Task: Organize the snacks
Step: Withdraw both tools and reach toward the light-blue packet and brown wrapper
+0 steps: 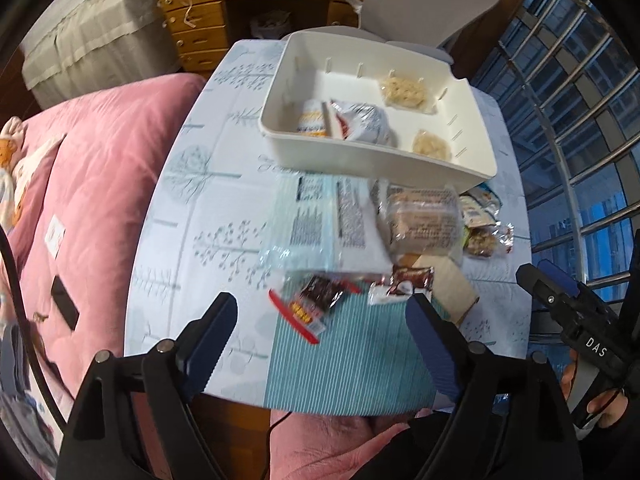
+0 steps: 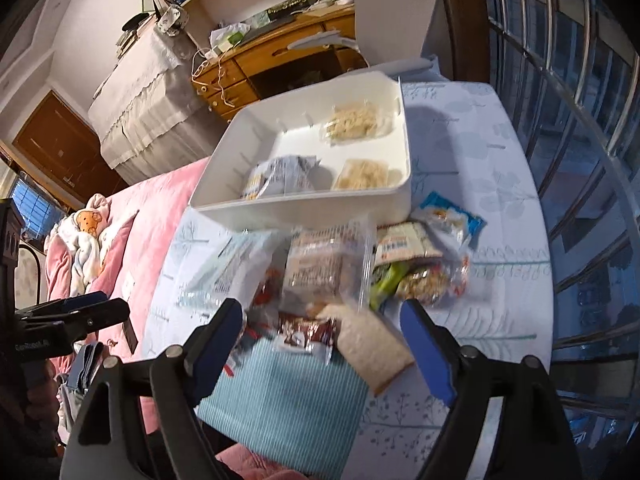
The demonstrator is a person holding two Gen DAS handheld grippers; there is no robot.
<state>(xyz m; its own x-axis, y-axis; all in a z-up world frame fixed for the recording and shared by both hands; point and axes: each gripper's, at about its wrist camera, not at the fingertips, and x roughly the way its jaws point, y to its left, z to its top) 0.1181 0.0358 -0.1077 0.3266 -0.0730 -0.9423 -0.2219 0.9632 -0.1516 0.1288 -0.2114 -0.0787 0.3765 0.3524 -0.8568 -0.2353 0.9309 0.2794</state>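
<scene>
Grippers [image 1: 320,332] [image 2: 324,344] wide apart, empty.

Bedroom seen from above a small table covered by a pale blue cloth printed with grey trees [image 1: 208,216]. To its left, a bed under a pink quilted blanket [image 1: 100,168], with a soft doll in pink and white lying on it [image 2: 86,240]. Beyond, a honey-coloured wooden desk with drawers [image 1: 192,28], a pale grey moulded chair [image 2: 396,12], and a cabinet draped in beige lace-edged cloth [image 2: 136,112]. At right, a barred window showing blue daylight [image 1: 576,120]. Dark brown wooden door [image 2: 52,140] at far left.
</scene>
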